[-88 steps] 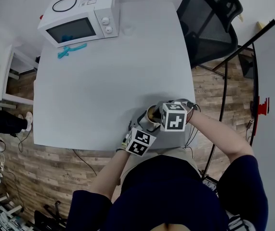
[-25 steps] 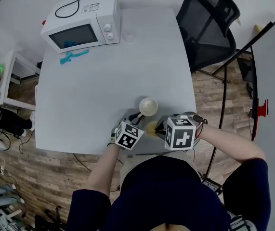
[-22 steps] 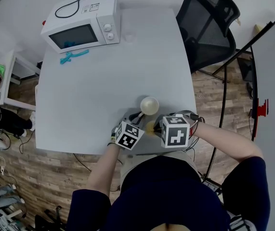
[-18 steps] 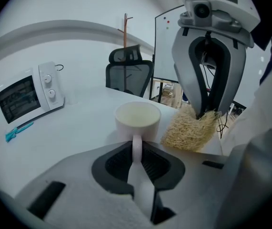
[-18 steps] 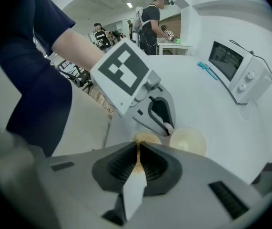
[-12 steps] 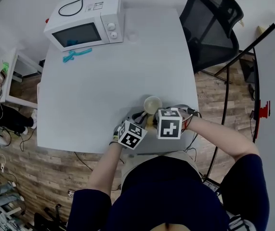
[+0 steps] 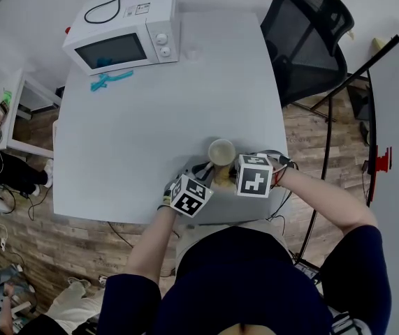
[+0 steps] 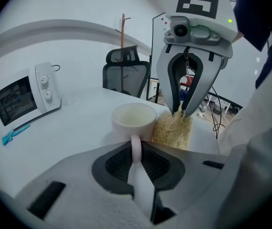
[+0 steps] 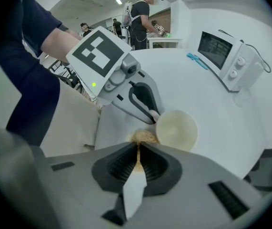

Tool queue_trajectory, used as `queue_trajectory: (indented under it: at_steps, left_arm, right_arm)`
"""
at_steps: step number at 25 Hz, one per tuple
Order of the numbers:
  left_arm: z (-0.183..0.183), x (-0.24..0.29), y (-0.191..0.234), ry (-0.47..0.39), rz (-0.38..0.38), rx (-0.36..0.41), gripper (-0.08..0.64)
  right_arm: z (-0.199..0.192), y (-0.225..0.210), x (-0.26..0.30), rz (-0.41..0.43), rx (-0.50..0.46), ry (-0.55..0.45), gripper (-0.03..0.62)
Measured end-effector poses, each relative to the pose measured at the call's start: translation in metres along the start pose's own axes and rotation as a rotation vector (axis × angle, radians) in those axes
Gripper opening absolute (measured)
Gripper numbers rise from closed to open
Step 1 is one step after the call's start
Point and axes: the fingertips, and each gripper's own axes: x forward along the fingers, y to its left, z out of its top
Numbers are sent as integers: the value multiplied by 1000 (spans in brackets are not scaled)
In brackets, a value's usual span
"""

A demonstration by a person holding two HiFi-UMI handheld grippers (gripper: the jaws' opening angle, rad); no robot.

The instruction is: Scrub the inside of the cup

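Note:
A cream cup stands upright near the front edge of the white table. My left gripper is shut on the cup's handle, and in the head view the left gripper sits just left of the cup. My right gripper is shut on a tan fibrous scrubber. That scrubber hangs right beside the cup's outer wall, outside it, low by the table top. The right gripper points steeply down next to the cup. The inside of the cup looks empty.
A white microwave stands at the table's far left with a blue tool in front of it. A black office chair is off the table's far right corner. The table's front edge lies just below the grippers.
My right gripper has moved with the scrubber toward the cup and lower, ending close beside it. The left gripper and the cup have stayed in place.

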Motion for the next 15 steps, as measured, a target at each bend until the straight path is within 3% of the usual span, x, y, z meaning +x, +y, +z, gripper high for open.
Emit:
queue_trajectory:
  at_steps: [15]
  left_arm:
    - [-5, -1, 1, 24, -21, 33, 57]
  right_arm:
    - [-38, -52, -14, -84, 89, 62, 37]
